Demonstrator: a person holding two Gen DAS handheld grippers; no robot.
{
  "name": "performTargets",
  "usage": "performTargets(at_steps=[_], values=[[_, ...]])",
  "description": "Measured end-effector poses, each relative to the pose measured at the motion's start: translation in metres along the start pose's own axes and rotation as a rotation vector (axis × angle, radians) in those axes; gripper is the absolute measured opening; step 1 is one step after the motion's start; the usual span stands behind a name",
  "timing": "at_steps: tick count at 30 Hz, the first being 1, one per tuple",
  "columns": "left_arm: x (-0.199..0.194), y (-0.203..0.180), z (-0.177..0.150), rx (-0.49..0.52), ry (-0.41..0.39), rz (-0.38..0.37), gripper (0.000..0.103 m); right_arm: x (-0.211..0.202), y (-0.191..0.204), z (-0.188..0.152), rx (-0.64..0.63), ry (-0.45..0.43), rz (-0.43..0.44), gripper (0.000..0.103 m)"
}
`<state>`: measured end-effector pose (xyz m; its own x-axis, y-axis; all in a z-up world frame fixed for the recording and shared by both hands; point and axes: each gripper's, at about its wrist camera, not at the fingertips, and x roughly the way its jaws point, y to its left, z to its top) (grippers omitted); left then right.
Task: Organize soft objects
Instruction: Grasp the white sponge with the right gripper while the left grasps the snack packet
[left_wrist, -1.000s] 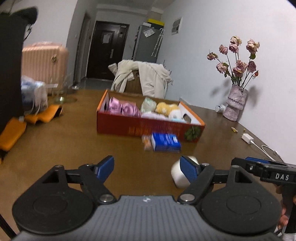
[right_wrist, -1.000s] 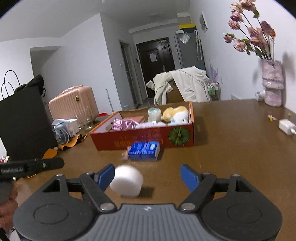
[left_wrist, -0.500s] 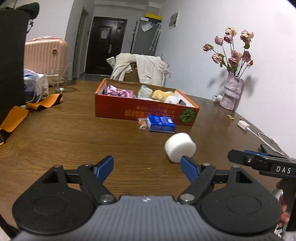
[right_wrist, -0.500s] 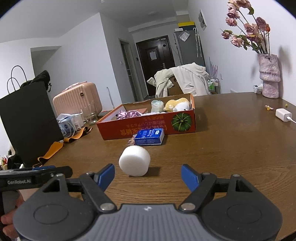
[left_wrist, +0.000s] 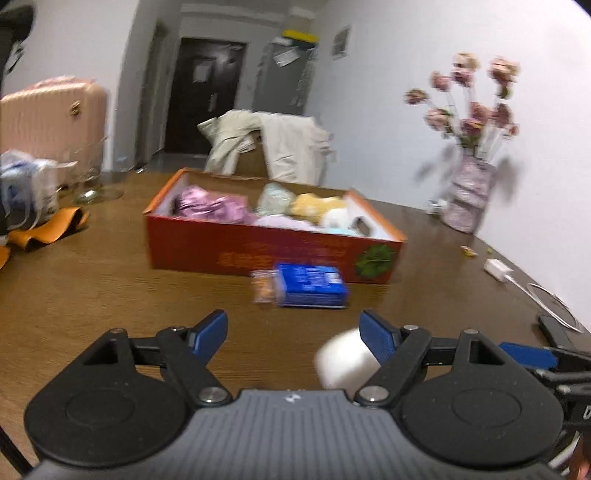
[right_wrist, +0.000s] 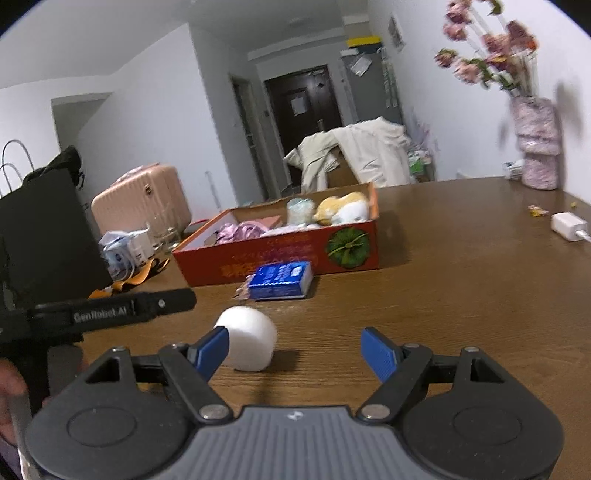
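A white foam roll lies on the brown table; in the left wrist view it sits behind my right finger. My left gripper is open and empty. My right gripper is open and empty, with the roll just beyond its left finger. A blue tissue pack lies in front of an orange cardboard box. The box holds pink cloth, a yellow plush and other soft items.
A small snack packet lies beside the tissue pack. A vase of flowers stands at the back right. A white charger and cable lie at the right. A black bag, orange straps and a glass are at the left.
Both grippers have moved forward and lower toward the white roll. The roll now sits close to the fingers of each gripper. Both stay open.
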<state>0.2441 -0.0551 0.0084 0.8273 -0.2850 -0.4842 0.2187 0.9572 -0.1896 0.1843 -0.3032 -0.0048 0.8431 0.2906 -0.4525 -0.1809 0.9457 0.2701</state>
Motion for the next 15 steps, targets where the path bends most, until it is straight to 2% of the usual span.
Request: performTargets(at_steps=[4, 8, 10, 11, 15], values=[[0.016, 0.029, 0.003, -0.018, 0.034, 0.075, 0.080, 0.041, 0.018, 0.001, -0.029, 0.061, 0.070, 0.078], [0.033, 0.047, 0.009, -0.020, 0.055, 0.105, 0.080, 0.080, 0.035, 0.003, -0.050, 0.093, 0.109, 0.077], [0.046, 0.050, 0.015, -0.014, 0.065, 0.092, 0.079, 0.096, 0.034, 0.004, -0.044, 0.103, 0.090, 0.070], [0.053, 0.050, 0.018, -0.007, 0.068, 0.084, 0.076, 0.102, 0.033, 0.005, -0.047, 0.112, 0.075, 0.055], [0.085, 0.038, 0.030, 0.046, 0.087, 0.054, 0.064, 0.108, 0.017, 0.014, -0.018, 0.108, 0.089, 0.051]])
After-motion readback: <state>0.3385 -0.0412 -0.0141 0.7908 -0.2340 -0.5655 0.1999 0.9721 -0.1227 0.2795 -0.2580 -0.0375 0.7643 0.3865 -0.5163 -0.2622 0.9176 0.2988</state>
